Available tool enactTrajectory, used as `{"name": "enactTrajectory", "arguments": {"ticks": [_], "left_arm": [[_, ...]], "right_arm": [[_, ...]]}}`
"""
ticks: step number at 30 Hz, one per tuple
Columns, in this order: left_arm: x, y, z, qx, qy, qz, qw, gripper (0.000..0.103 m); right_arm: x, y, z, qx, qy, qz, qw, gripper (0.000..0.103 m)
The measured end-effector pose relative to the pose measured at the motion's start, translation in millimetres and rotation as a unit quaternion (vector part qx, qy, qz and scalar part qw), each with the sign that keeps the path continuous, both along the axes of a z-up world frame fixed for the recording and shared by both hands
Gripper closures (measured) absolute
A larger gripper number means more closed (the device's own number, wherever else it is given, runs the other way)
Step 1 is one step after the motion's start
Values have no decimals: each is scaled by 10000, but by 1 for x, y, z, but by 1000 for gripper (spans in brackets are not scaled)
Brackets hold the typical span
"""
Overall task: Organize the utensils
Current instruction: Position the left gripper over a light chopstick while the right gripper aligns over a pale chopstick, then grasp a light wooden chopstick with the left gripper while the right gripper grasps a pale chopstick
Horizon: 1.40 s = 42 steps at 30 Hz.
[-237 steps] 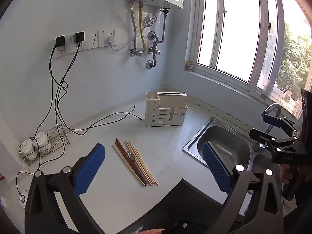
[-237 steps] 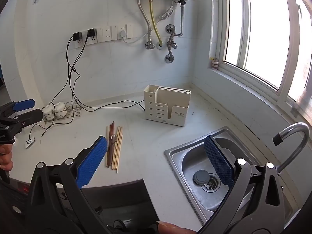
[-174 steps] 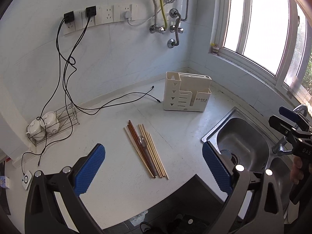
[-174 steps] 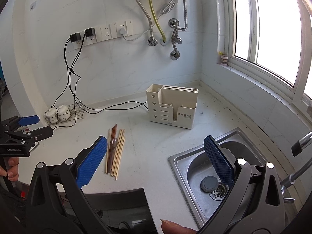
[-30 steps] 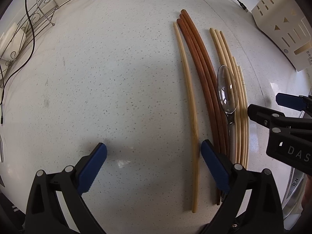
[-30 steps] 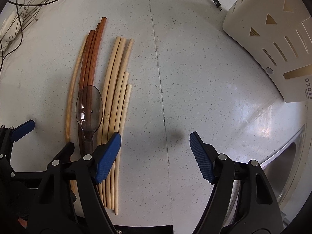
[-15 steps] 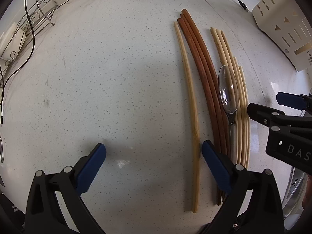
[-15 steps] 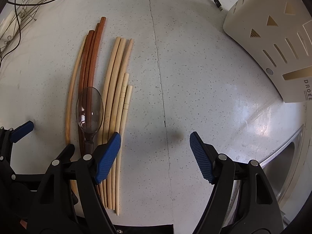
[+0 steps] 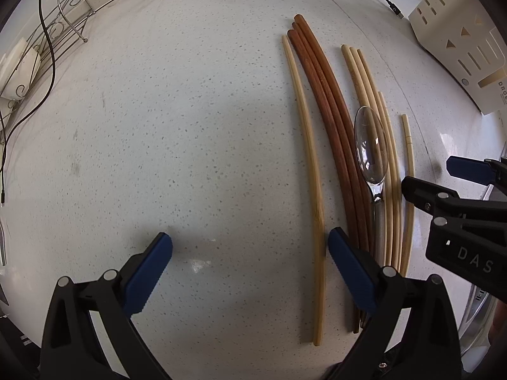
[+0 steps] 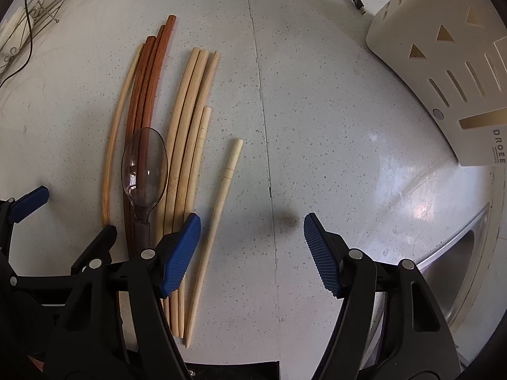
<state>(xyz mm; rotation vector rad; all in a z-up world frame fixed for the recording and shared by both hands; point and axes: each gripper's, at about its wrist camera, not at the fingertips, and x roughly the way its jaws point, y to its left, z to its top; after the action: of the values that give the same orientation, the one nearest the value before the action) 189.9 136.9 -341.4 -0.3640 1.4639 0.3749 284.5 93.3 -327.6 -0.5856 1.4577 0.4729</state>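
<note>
Speckled pale stone forms the counter (image 10: 332,126), where a cream holder (image 10: 443,72) is seen at the far right. Both the left gripper (image 9: 250,262) and the right gripper (image 10: 252,243) are held spread wide, grasping nothing. The chopsticks (image 10: 187,133) are laid side by side, one pale stick (image 10: 218,209) slightly apart; being light, stiff and slippery, they are probably best pinched mid-length. A clear plastic spoon (image 10: 144,164) is rested on them.

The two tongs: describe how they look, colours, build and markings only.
The left tongs and right tongs match: matte black angular plastic frames with silver rivets at the joints, each finger tipped with a blue ribbed pad. Seen from the left wrist view, the right tongs' body carries white letters "DAS". No cables or sleeves show.
</note>
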Motion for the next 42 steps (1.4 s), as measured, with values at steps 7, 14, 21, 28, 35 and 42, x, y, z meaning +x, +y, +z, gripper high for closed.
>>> {"name": "enactTrajectory", "arguments": {"ticks": [7, 14, 21, 28, 35, 42], "left_arm": [[3, 0, 0, -19, 58, -74, 10000, 6], [6, -6, 6, -70, 132, -301, 9994, 17], [11, -12, 11, -90, 170, -403, 9990, 34], [14, -12, 14, -139, 291, -472, 9984, 62], [16, -6, 15, -183, 430, -472, 9978, 87], [21, -3, 15, -385, 461, -517, 9969, 97]], "right_arm": [[2, -5, 2, 187, 204, 34, 9996, 51], [8, -13, 8, 185, 236, 45, 9995, 70], [11, -22, 10, 184, 240, 110, 9995, 83], [13, -26, 9, 258, 317, 184, 9990, 94], [14, -32, 11, 516, 432, 305, 9973, 97], [6, -35, 13, 686, 527, 456, 9952, 99]]}}
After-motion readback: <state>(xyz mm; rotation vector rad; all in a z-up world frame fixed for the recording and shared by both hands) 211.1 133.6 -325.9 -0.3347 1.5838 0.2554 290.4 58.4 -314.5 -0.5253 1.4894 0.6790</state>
